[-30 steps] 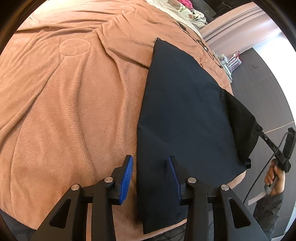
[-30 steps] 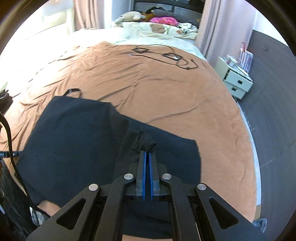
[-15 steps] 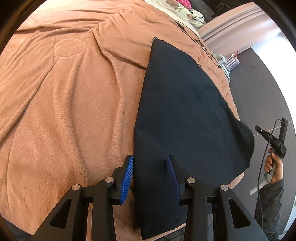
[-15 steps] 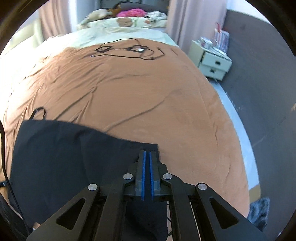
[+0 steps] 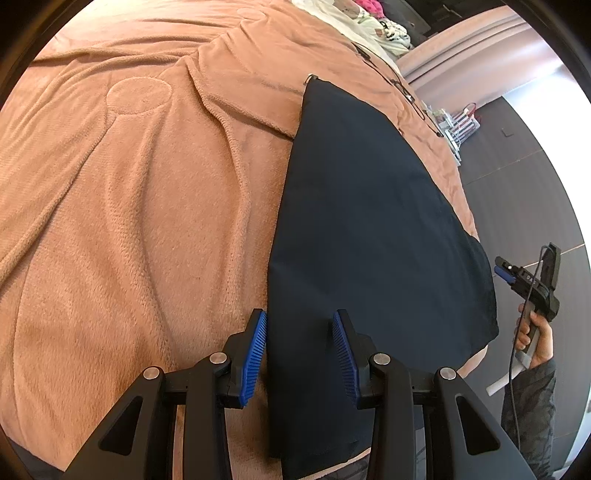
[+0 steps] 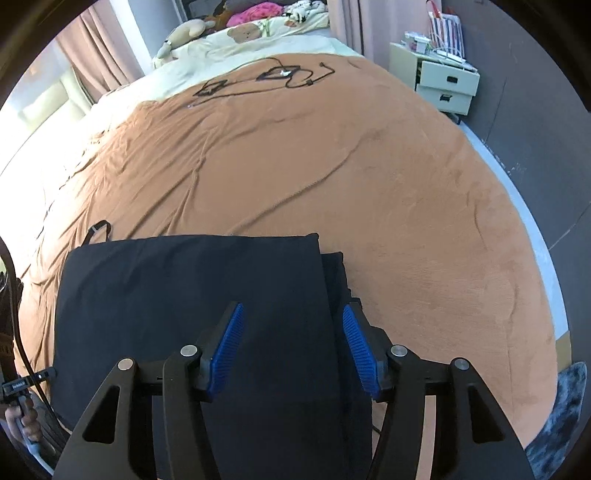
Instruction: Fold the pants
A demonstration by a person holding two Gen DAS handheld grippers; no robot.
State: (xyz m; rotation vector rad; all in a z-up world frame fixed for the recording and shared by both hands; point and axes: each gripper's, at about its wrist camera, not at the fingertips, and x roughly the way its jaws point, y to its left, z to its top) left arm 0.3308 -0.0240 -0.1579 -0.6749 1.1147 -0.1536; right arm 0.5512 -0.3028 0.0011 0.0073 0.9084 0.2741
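The dark navy pants (image 5: 365,229) lie folded flat on the brown blanket (image 5: 140,206), near the bed's front edge. In the right wrist view the pants (image 6: 192,295) form a wide rectangle with a second layer showing along the right side. My left gripper (image 5: 299,325) is open and empty, just above the pants' left edge. My right gripper (image 6: 291,317) is open and empty over the pants' right edge. It also shows from the side in the left wrist view (image 5: 524,280), off the bed's edge.
Black cables (image 6: 266,79) lie on the blanket at the far end. Pillows and plush toys (image 6: 192,31) sit at the head. A white nightstand (image 6: 439,81) stands at the right by a dark wall. The blanket (image 6: 369,177) stretches beyond the pants.
My right gripper carried the pants' end over, laid it down, opened and let go. The raised flap now lies flat. My left gripper stayed open and shifted slightly.
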